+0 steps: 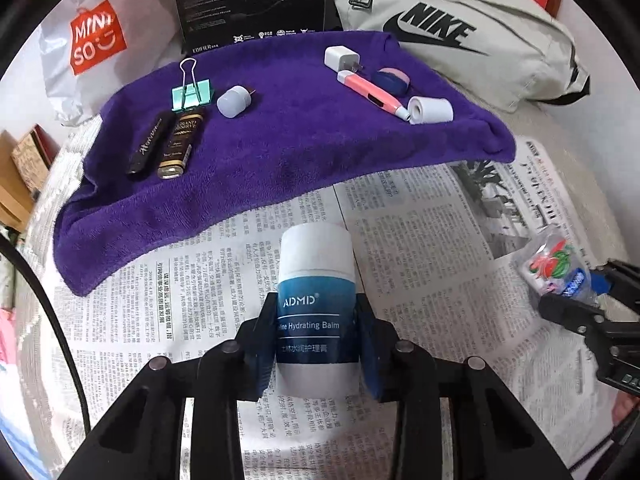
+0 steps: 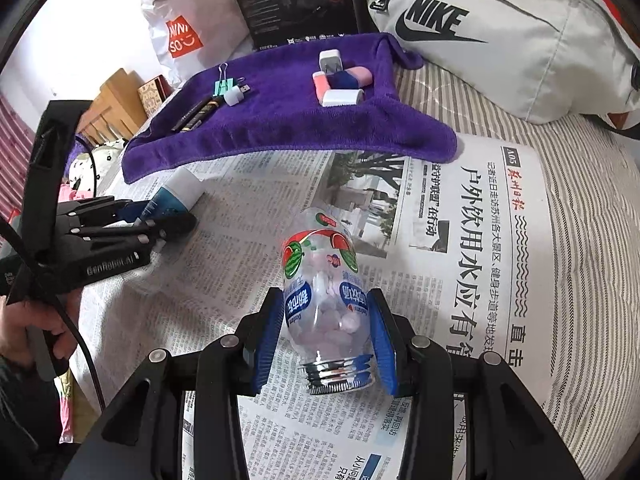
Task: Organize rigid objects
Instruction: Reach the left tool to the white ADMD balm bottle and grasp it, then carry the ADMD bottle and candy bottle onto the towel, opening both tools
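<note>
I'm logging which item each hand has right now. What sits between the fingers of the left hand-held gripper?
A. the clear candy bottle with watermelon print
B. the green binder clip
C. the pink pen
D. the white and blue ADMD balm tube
D: in the left wrist view the left hand-held gripper has both fingers closed against the ADMD balm tube, above the newspaper.
</note>
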`<state>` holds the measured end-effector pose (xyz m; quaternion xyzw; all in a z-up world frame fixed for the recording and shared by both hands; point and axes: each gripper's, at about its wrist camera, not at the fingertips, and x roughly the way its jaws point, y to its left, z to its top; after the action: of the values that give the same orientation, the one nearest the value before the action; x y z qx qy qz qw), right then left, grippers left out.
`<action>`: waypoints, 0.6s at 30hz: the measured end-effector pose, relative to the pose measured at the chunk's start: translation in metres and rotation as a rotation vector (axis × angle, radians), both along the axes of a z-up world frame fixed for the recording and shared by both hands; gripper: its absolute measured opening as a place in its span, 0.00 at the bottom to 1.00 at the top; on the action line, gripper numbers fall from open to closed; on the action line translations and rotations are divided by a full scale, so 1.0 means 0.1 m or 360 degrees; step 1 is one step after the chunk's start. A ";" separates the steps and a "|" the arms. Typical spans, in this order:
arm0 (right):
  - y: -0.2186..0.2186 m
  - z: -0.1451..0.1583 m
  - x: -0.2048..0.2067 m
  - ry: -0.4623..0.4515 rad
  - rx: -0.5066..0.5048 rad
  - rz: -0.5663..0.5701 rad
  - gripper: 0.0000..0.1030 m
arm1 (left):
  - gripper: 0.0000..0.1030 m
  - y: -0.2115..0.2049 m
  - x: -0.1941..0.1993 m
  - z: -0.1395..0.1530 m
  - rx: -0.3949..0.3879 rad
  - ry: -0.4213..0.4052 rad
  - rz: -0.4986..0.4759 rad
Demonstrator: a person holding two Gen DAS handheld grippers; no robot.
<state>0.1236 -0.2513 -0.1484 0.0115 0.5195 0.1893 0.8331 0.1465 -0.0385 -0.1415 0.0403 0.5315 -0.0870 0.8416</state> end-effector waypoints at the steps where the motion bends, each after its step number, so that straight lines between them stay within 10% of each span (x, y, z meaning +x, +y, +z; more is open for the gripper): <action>1: 0.00 0.00 0.00 0.0003 -0.0001 0.0000 0.41 | 0.33 0.03 -0.01 0.00 -0.0026 0.0009 -0.0003; 18: 0.08 0.06 0.05 0.0009 0.0087 0.0045 0.41 | 0.33 0.31 -0.02 0.22 -0.0222 -0.0061 0.0007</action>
<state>0.1287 -0.2432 -0.1421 0.0275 0.5166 0.2151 0.8283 0.1443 -0.0075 -0.1198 -0.0180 0.5079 -0.1214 0.8526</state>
